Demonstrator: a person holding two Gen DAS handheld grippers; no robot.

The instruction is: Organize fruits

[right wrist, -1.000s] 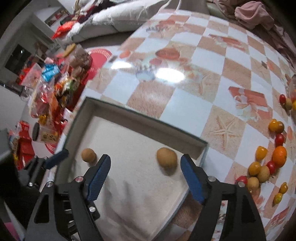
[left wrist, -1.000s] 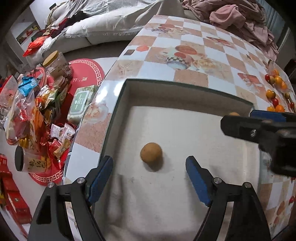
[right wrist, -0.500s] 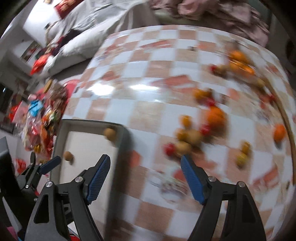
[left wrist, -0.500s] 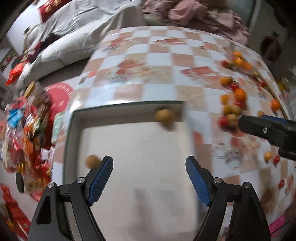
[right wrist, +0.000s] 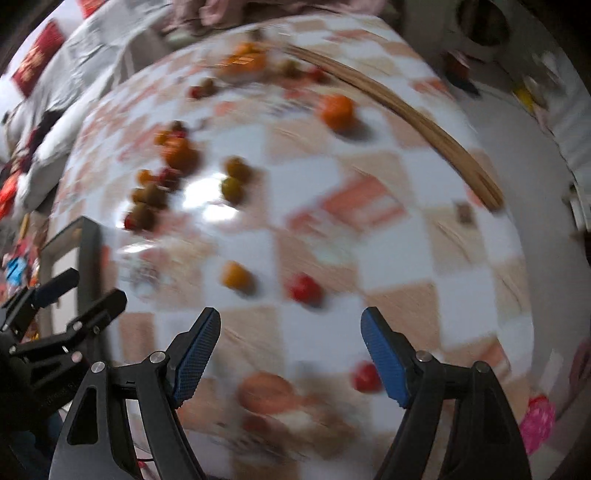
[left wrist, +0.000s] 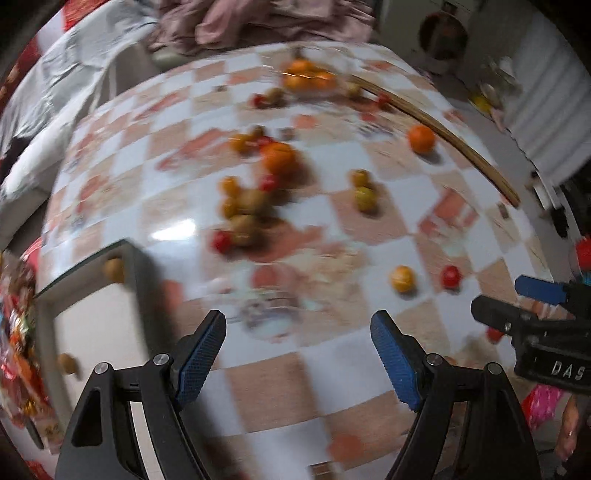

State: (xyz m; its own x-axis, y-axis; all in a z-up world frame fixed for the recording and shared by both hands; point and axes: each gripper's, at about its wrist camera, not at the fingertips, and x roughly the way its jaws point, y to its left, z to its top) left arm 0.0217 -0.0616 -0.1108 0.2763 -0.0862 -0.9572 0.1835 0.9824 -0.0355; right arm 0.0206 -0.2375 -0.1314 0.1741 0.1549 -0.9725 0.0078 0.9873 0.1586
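Both views are motion-blurred. My left gripper (left wrist: 297,354) is open and empty above the checkered table. My right gripper (right wrist: 290,347) is open and empty too; it also shows at the right of the left wrist view (left wrist: 517,306). A grey tray (left wrist: 133,273) with a white liner lies at the left and holds two brown fruits (left wrist: 113,269) (left wrist: 68,363). Loose fruits lie scattered: a cluster (left wrist: 251,210) beyond the tray, an orange (left wrist: 421,138) far right, a yellow fruit (right wrist: 236,277) and a red tomato (right wrist: 304,290) just ahead of my right gripper.
A curved wooden rim (right wrist: 424,125) runs along the table's far right side. More fruit sits at the far edge (left wrist: 306,75). Snack packets (left wrist: 18,332) lie on the floor at left. Bedding and clothes (left wrist: 236,26) lie beyond the table.
Both grippers have swung right, away from the tray and toward the scattered fruits. Both stay open and empty. The two brown fruits stay in the tray.
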